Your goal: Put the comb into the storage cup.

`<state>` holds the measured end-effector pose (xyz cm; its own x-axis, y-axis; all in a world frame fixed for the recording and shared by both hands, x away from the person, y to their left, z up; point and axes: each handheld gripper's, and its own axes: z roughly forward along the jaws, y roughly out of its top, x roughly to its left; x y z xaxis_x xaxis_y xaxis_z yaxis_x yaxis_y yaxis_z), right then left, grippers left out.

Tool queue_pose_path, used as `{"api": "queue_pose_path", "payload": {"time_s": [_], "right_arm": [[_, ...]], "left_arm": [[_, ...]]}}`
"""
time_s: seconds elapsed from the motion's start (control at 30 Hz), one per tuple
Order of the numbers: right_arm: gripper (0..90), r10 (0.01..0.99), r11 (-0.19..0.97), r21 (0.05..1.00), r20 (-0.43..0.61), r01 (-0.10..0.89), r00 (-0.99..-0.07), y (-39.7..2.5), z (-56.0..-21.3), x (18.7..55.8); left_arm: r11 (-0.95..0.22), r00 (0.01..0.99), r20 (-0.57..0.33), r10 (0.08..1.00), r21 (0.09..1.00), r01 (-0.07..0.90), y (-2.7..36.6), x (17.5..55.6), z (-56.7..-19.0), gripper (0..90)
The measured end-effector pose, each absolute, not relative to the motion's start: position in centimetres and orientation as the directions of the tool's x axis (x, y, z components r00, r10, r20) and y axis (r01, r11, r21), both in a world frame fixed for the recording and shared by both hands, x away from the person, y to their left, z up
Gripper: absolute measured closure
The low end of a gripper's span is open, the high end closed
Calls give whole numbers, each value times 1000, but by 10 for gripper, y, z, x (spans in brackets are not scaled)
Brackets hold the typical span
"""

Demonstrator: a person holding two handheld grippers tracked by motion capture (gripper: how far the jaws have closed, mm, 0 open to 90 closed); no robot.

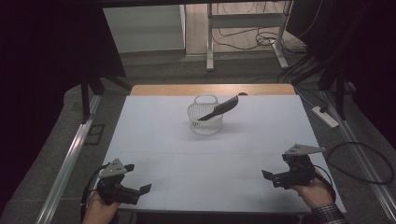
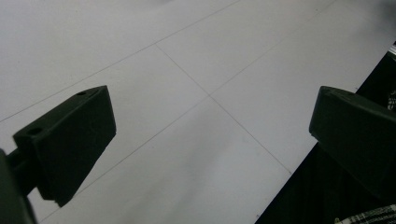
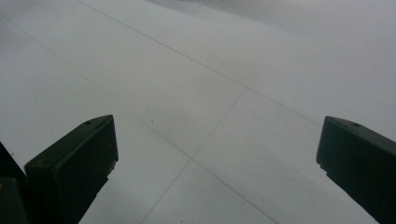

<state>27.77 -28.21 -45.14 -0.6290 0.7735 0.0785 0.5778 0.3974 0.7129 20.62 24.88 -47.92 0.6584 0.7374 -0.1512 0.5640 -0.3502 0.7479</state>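
A small white mesh basket (image 1: 205, 122) stands at the far middle of the white table (image 1: 163, 154). A black comb (image 1: 218, 108) leans in it, its upper end sticking out to the right over the rim. My left gripper (image 1: 140, 186) rests near the front left corner, open, with bare table between its jaws (image 2: 210, 135). At the front right my right gripper (image 1: 271, 178) is open too, and nothing lies between its jaws (image 3: 215, 154). Both are far from the basket.
A wooden strip (image 1: 212, 89) shows at the table's far edge. A power strip (image 1: 325, 116) and cables lie on the floor to the right. Desk legs (image 1: 210, 42) stand beyond the table, and metal rails (image 1: 70, 158) run along both sides.
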Motion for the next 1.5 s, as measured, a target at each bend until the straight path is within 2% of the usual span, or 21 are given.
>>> {"api": "queue_pose_path", "payload": {"time_s": [1.5], "right_arm": [[0, 837, 363, 696, 47, 619, -544, -313, -456, 250]], "left_arm": [[-318, 640, -167, 750, 757, 570, 252, 207, -479, 0]]}}
